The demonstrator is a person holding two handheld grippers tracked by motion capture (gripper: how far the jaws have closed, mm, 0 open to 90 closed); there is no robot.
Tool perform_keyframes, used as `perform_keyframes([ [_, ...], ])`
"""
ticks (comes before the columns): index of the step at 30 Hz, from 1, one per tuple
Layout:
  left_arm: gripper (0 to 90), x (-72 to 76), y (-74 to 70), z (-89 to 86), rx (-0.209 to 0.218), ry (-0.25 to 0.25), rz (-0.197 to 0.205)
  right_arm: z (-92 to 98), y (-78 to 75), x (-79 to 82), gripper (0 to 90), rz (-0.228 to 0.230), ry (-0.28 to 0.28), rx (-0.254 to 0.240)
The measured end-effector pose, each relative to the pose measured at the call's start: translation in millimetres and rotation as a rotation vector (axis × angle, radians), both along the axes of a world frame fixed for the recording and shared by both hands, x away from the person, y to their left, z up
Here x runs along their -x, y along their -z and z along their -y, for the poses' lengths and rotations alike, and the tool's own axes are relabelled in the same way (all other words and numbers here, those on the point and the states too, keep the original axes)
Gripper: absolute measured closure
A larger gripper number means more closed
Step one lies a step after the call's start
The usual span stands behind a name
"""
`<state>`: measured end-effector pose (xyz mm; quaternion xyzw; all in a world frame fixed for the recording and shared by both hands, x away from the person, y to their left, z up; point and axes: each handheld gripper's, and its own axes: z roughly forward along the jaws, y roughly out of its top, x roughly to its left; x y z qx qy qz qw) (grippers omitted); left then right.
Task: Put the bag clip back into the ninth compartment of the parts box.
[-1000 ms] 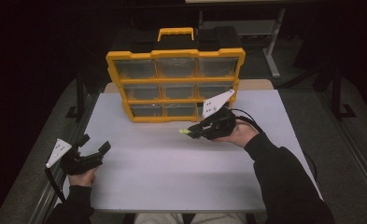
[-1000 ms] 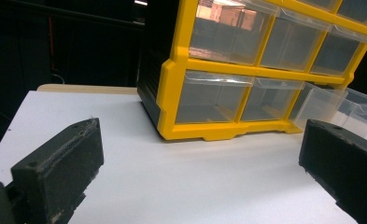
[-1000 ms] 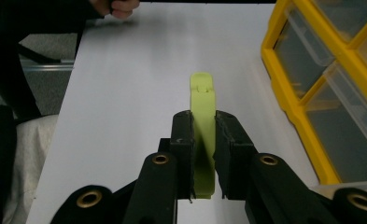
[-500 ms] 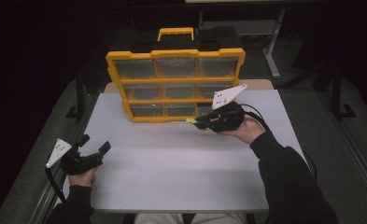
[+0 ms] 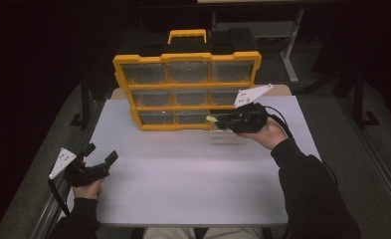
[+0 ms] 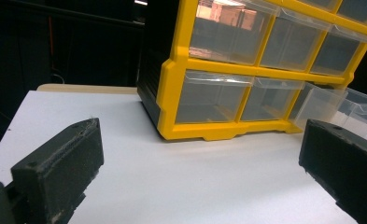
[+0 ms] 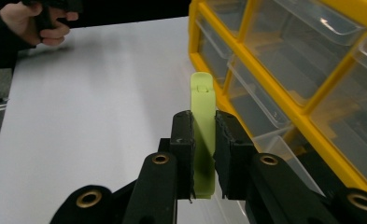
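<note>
A yellow-framed organizer [image 5: 188, 92] with clear drawers stands at the back of the white table [image 5: 183, 179]. Its bottom right drawer [image 5: 224, 133] is pulled out toward the front; the same drawer [image 6: 328, 105] shows in the left gripper view. My right gripper [image 5: 214, 119] hovers over that open drawer, shut on a flat light-green plastic piece [image 7: 203, 135] that sticks out past the jaws. The organizer [image 7: 293, 65] runs along the right side in the right gripper view. My left gripper [image 5: 102, 155] rests near the table's front left, jaws wide apart and nothing between them, facing the organizer [image 6: 246, 70].
The organizer has a yellow carry handle [image 5: 187, 36] on top. A grey table leg and frame [image 5: 287, 55] stand behind at the right. Dark floor surrounds the table. The person's other hand [image 7: 36, 21] shows far off in the right gripper view.
My right gripper has moved back and to the right with the green piece, from the table's middle to above the pulled-out drawer. The left gripper has stayed still.
</note>
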<state>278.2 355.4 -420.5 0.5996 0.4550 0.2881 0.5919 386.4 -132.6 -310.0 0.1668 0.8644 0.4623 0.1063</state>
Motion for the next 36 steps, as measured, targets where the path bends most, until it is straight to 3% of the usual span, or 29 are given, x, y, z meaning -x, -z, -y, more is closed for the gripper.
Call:
perform_keyframes([
  [6, 0.0, 0.0, -0.1, 0.0, -0.003, 0.001, -0.001, 7.5, 1.3, -6.5, 76.8, -0.006, 0.069, 0.001],
  [10, 0.0, -0.2, 0.1, -0.4, -0.006, 0.002, -0.001, 11.1, 2.6, -11.2, 76.8, -0.044, 0.127, -0.007],
  [18, 0.0, 0.0, -0.1, 0.0, -0.004, 0.001, -0.001, 16.4, 10.5, -23.1, 76.8, -0.099, 0.210, 0.030],
  [23, 0.0, -0.2, 0.1, -0.3, -0.006, 0.001, -0.001, 18.7, 13.2, -28.3, 76.8, -0.111, 0.251, 0.050],
  [30, 0.0, -0.4, 0.2, -0.4, -0.011, 0.005, -0.005, 19.2, 18.8, -32.9, 76.8, -0.178, 0.318, 0.088],
  [33, 0.0, -0.5, 0.5, -0.3, -0.011, 0.006, -0.006, 18.6, 21.1, -33.4, 76.3, -0.179, 0.352, 0.113],
  [35, 0.0, -0.4, 0.2, 0.0, -0.011, 0.006, -0.005, 18.6, 22.3, -34.0, 71.9, -0.188, 0.366, 0.123],
  [36, 0.0, -0.4, 0.3, -0.1, -0.012, 0.006, -0.005, 18.1, 22.6, -33.9, 63.9, -0.195, 0.377, 0.125],
])
